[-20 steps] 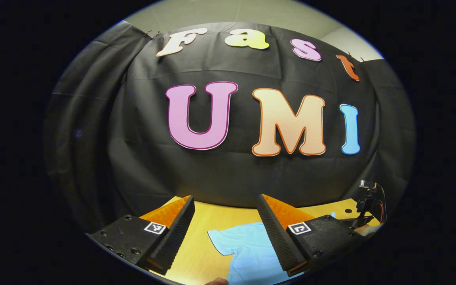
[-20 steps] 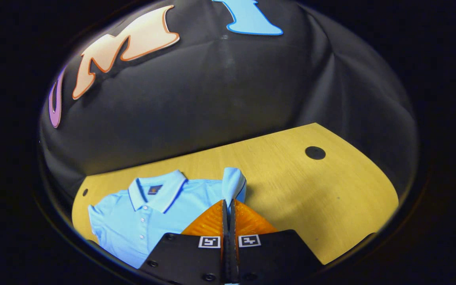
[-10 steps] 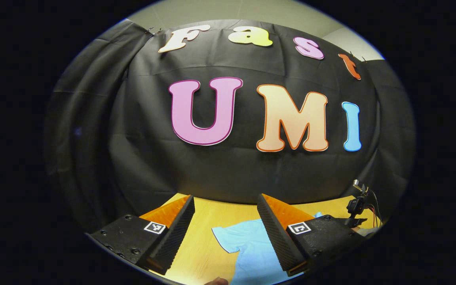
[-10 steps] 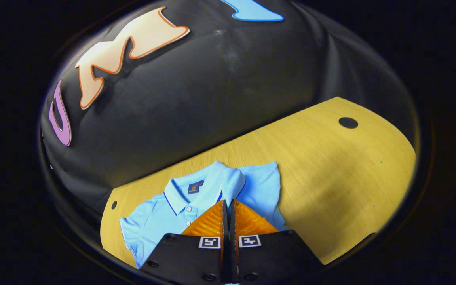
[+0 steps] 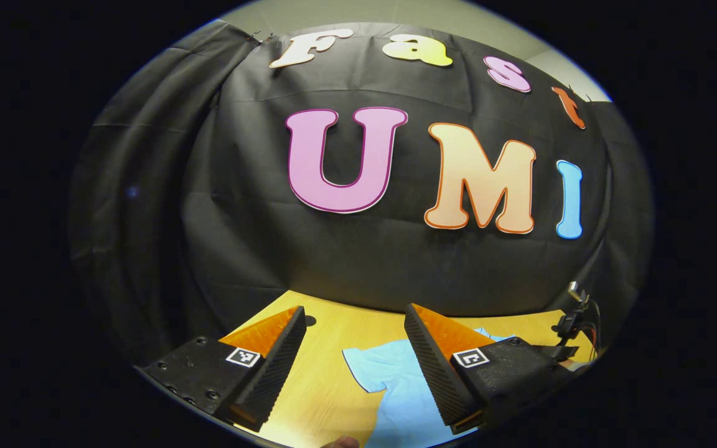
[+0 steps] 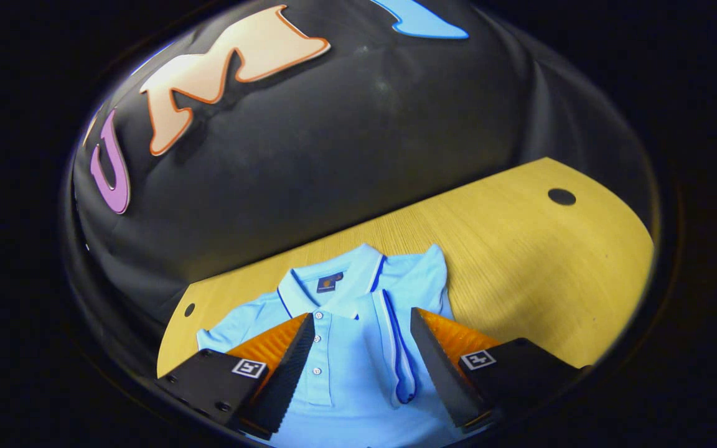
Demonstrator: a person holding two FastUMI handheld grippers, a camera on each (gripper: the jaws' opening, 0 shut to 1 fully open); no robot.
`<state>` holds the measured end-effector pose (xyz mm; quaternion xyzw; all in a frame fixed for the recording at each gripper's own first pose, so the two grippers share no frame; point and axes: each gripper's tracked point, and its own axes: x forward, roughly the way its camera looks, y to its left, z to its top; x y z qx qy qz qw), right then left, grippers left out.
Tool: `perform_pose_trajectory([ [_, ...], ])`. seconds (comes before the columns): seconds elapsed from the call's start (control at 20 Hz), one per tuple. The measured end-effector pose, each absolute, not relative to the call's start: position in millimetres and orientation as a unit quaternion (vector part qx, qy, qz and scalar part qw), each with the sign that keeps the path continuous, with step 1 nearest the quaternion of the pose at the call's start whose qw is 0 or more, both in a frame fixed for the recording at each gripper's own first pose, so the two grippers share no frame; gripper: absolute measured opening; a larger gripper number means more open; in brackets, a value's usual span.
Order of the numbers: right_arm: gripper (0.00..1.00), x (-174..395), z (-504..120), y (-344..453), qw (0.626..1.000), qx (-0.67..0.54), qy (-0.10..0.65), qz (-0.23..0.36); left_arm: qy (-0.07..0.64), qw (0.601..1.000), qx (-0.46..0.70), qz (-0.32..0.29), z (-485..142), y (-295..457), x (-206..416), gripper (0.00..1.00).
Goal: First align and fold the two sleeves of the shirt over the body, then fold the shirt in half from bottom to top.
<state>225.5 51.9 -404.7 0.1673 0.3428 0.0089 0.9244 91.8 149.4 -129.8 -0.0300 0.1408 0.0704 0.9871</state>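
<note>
Shirt (image 6: 358,348) lies flat on the desk (image 6: 520,261), one sleeve (image 6: 403,348) folded over, probably touching neither spread right claw (image 6: 361,364) nor spread left claw (image 5: 358,367).

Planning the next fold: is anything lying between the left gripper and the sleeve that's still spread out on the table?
Nothing visible. The left gripper hangs open above bare table, and the flat sleeve lies just ahead between its fingers.
</note>
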Motion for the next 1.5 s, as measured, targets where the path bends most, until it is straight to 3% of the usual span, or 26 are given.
perform_pose_trajectory([
  [0.3, 0.97, 207.7, -327.7, 31.0, 0.957, 0.103, 0.269, 0.026, 0.147, 0.986, -0.034, 0.066, -144.2, 138.1, 109.4, 0.95],
  [0.6, 0.97, 167.1, -274.4, 0.5, 0.967, 0.095, 0.236, 0.026, 0.179, 0.980, -0.052, 0.065, -189.9, 126.3, 141.7, 0.95],
  [1.1, 0.97, 109.2, -272.0, -56.5, 0.964, 0.076, 0.254, -0.024, 0.256, 0.963, -0.038, 0.071, -292.9, 128.7, 188.5, 0.95],
  [1.5, 0.97, 92.1, -279.1, -59.3, 0.961, 0.048, 0.271, -0.027, 0.317, 0.942, -0.042, 0.099, -376.6, 146.3, 205.1, 0.96],
])
